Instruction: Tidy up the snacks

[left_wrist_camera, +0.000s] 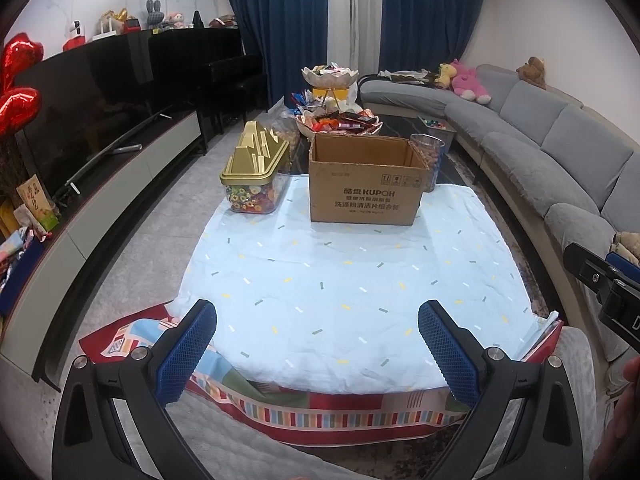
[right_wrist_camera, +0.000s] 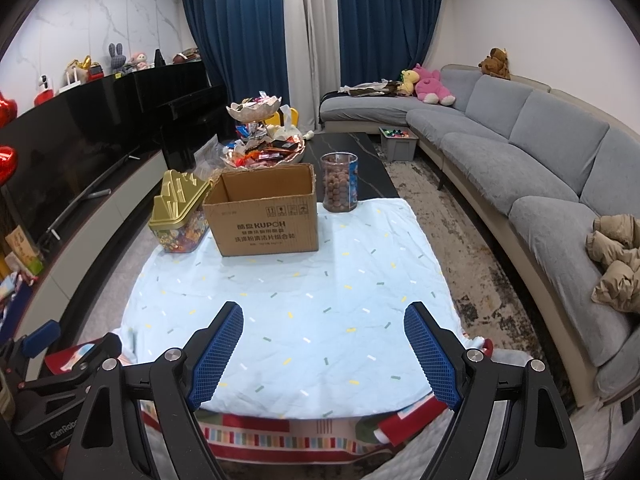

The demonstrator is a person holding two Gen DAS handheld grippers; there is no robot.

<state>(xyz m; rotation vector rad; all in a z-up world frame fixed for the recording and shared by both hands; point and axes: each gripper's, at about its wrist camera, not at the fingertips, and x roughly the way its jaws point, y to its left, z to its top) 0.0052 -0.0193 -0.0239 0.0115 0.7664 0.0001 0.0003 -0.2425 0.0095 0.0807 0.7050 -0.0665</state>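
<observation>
one cardboard box [left_wrist_camera: 366, 180], two snack jars [left_wrist_camera: 256, 176]

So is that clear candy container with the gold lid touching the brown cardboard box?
Apart. The left wrist view shows a strip of pale blue cloth between the candy container and the cardboard box.

Readable print on the box and one claw

The cardboard box [left_wrist_camera: 366, 184] front reads "KUPOH" beside Chinese characters, with small handling symbols above; the left claw [right_wrist_camera: 56, 392] body shows "GenRobo", cut off.
</observation>
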